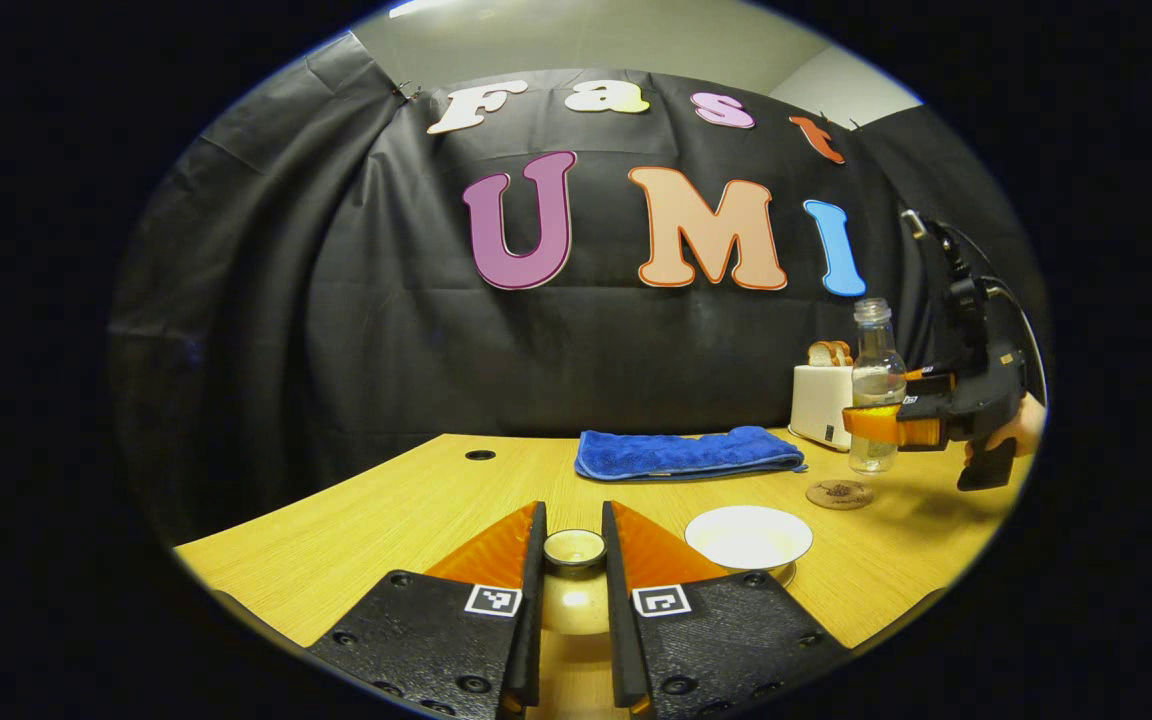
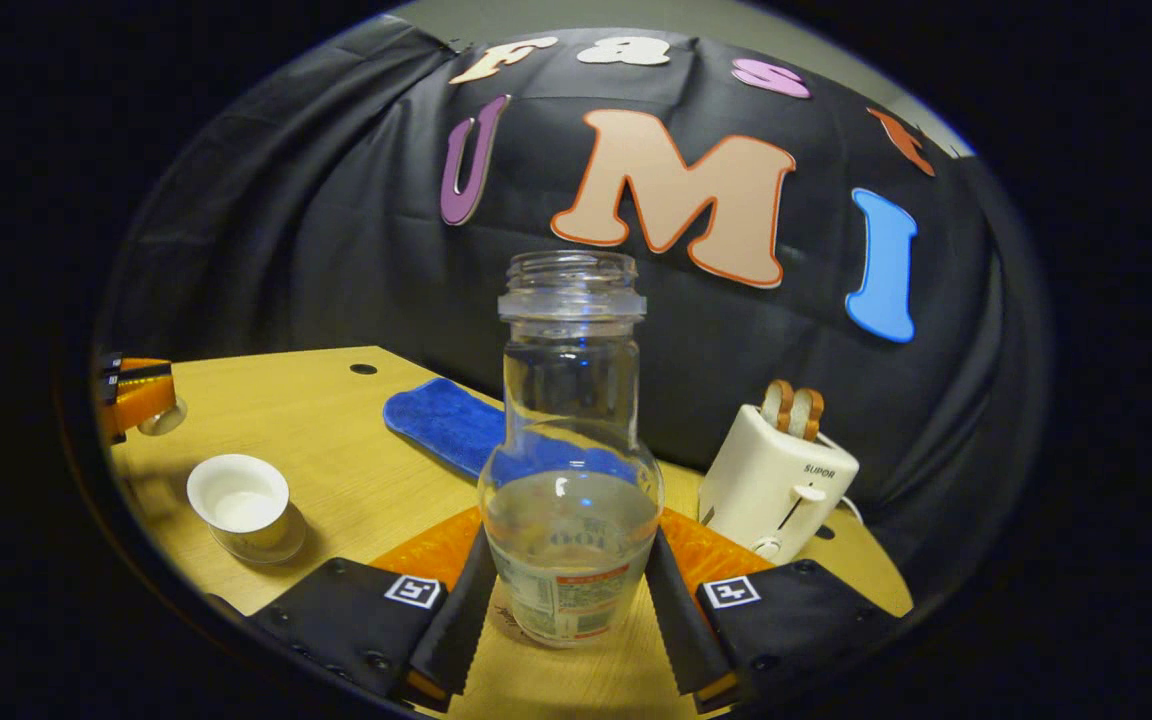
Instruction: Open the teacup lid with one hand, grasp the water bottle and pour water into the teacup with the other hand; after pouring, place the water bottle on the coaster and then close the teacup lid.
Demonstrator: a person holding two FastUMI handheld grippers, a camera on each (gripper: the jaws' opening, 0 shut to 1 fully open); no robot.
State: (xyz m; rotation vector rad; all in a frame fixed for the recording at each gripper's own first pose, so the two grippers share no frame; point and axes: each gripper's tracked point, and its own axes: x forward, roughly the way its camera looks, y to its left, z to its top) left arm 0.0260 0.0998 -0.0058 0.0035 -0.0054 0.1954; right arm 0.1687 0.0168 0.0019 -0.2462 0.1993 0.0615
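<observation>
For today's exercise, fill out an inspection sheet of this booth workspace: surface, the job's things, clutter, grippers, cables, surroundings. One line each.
Surface: wooden table, with a small dark hole near the back.
Job's things: teacup uncovered, standing on a saucer; teacup lid held off the cup; water bottle uncapped, part full, upright over the coaster.
Clutter: blue towel folded at the back; white toaster with bread slices in its slots.
Grippers: left gripper shut on the teacup lid; right gripper shut on the water bottle.
Cables: a dark cable loops off the right gripper.
Surroundings: black cloth wall behind the table.
</observation>
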